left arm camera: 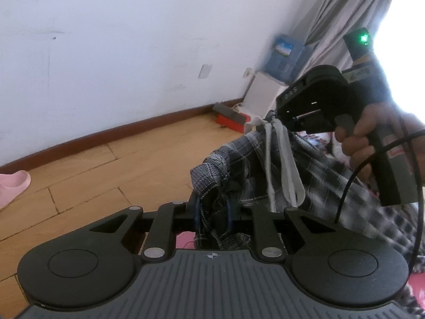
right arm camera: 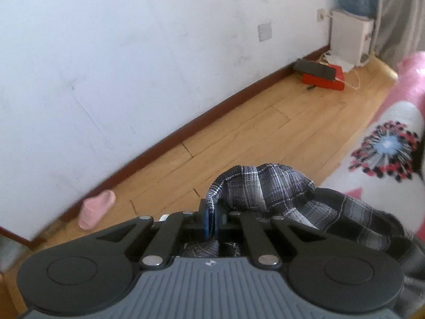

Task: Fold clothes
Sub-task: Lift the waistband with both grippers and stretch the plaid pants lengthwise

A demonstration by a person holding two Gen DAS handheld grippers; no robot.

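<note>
Plaid cloth, one garment [left arm camera: 225, 175], bunched between the left gripper [left arm camera: 212, 212] and its blue fingers [left arm camera: 196, 210], which are clamped on the fabric. Two pale drawstrings [left arm camera: 287, 164] dangle from it. One hand [left arm camera: 372, 138] grips the right gripper's handle, tilted down onto the cloth.

Right wrist view now: right gripper [right arm camera: 211, 223] pinched tight on one plaid hem [right arm camera: 265, 183], above wooden floor [right arm camera: 265, 127]. One pink slipper [right arm camera: 97, 208], one red box [right arm camera: 322, 81].
</note>
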